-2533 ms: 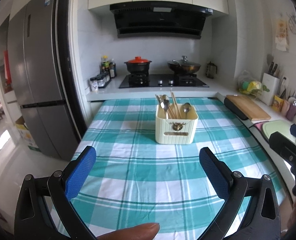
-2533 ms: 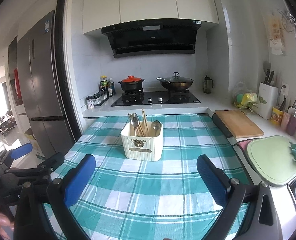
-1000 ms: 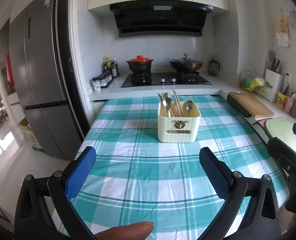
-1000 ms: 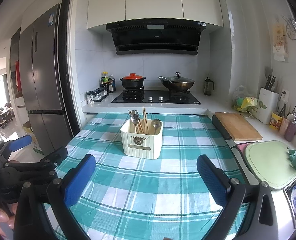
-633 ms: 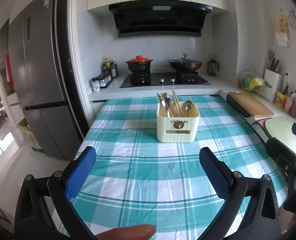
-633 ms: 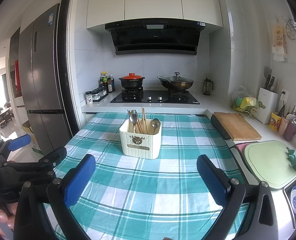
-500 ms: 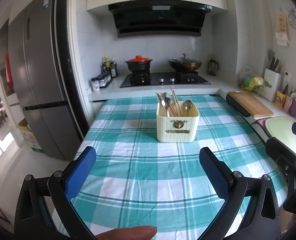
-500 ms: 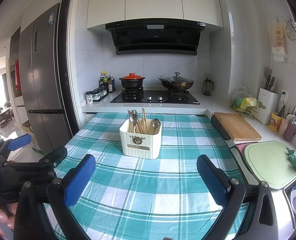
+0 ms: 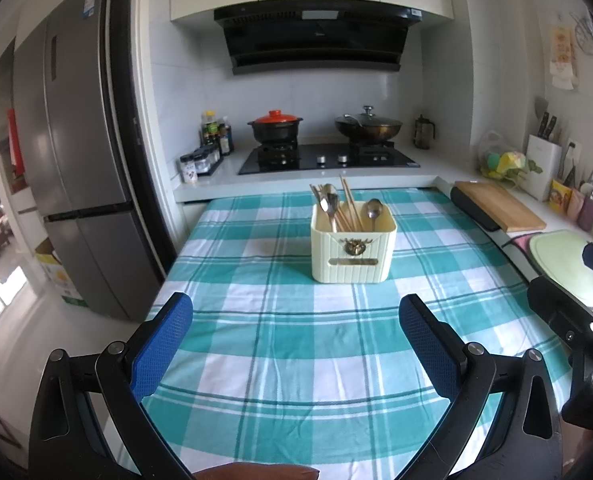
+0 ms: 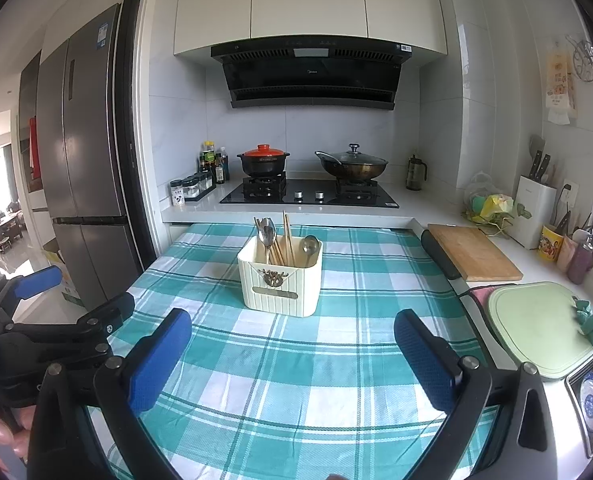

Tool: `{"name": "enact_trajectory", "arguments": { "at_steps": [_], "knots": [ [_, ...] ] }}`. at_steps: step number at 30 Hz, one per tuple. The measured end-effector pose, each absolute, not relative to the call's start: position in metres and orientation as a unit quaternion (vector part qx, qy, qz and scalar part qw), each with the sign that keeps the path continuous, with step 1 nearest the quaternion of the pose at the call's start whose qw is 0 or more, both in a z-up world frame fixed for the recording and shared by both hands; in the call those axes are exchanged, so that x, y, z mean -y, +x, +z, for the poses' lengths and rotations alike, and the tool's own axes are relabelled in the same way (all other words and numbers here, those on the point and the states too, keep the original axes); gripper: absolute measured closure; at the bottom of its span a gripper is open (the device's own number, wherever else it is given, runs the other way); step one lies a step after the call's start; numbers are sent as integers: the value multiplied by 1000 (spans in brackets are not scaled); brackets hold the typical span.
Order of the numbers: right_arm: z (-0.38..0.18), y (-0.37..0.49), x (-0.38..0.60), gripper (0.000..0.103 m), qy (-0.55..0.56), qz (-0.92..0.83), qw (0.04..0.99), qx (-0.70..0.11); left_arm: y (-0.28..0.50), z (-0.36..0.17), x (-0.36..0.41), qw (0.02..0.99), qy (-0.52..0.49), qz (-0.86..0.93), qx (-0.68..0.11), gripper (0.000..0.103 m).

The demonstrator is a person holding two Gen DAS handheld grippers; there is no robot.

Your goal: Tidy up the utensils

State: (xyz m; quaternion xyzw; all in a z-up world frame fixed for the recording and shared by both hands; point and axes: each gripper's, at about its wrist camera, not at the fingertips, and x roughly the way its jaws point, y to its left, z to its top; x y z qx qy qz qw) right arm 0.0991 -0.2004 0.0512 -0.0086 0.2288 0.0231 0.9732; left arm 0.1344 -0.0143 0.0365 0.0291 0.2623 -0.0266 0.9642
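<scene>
A cream utensil caddy (image 9: 353, 252) (image 10: 281, 283) stands on the teal checked tablecloth (image 9: 296, 344) (image 10: 296, 368), holding spoons (image 9: 373, 211) (image 10: 309, 245) and wooden chopsticks (image 9: 350, 208) (image 10: 287, 240). My left gripper (image 9: 296, 340) hovers open over the near part of the table, well short of the caddy, nothing between its blue pads. My right gripper (image 10: 294, 356) is open too, likewise near the table's front, empty. Each gripper shows at the edge of the other's view.
A stove (image 9: 328, 158) with a red-lidded pot (image 9: 275, 128) and a wok (image 9: 368, 126) lies behind the table. A wooden cutting board (image 10: 472, 252), a green board (image 10: 536, 328) and a knife block (image 10: 532, 210) line the right counter. A fridge (image 9: 76, 168) stands left.
Both grippers stay open and have barely moved in the last second; compared with 2.5 s ago, both views have lifted slightly and the caddy sits a little farther off.
</scene>
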Motion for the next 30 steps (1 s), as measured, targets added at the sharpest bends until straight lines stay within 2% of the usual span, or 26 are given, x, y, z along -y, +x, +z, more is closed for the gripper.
{"name": "enact_trajectory", "arguments": {
  "at_steps": [30],
  "knots": [
    [50, 101, 209, 0, -13, 24, 973, -229, 134, 36, 14, 964, 31, -29, -261, 0]
  ]
}}
